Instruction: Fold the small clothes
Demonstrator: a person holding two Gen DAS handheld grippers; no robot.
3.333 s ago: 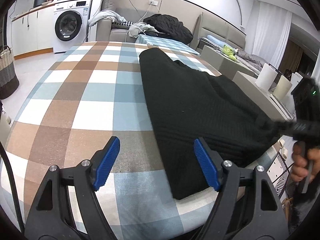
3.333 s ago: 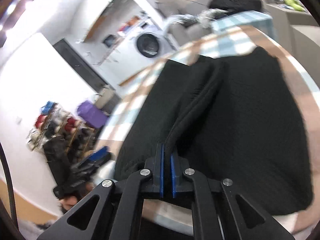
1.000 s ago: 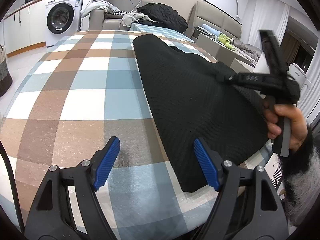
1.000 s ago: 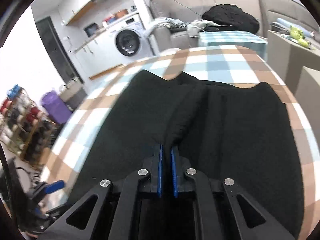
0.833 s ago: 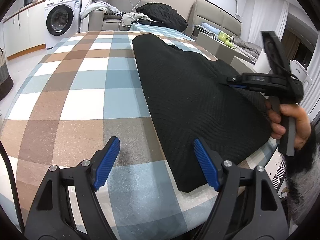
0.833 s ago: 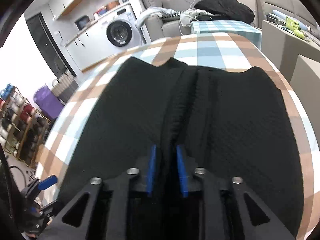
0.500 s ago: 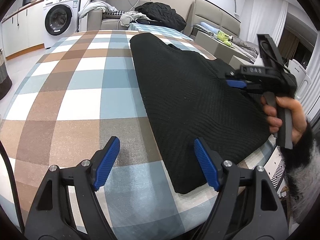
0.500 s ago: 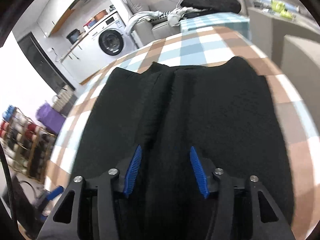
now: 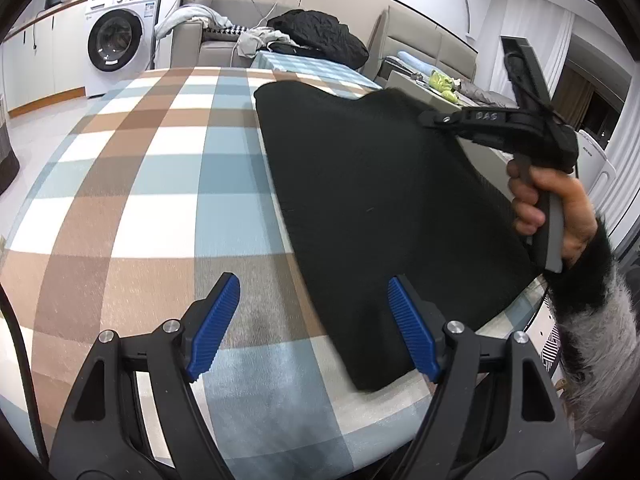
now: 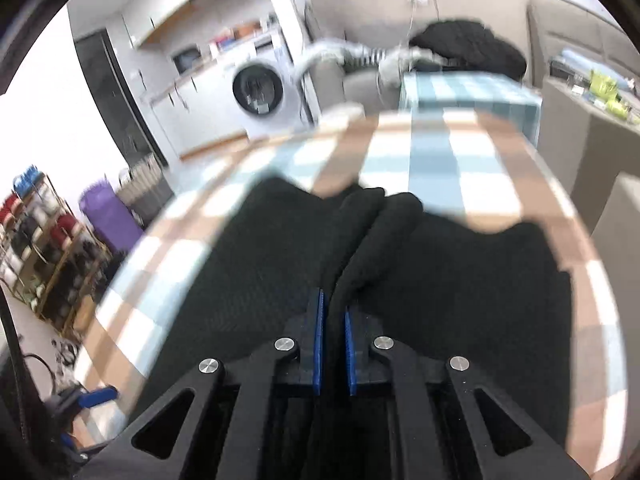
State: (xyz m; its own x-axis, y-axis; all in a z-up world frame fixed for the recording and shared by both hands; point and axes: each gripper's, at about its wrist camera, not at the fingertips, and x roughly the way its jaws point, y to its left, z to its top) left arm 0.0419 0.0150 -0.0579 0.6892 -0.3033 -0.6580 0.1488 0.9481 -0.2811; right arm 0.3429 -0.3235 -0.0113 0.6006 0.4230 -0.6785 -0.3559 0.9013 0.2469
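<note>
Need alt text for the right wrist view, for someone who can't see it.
The right tongs are shut on a raised ridge of the black garment, which otherwise lies spread on the checked tablecloth. Behind are a washing machine, a sofa with a dark coat, and shelves at left; the picture is motion-blurred.

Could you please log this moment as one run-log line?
right gripper: shut on black garment, lifting fold | left gripper: open, idle | checked tablecloth
</note>
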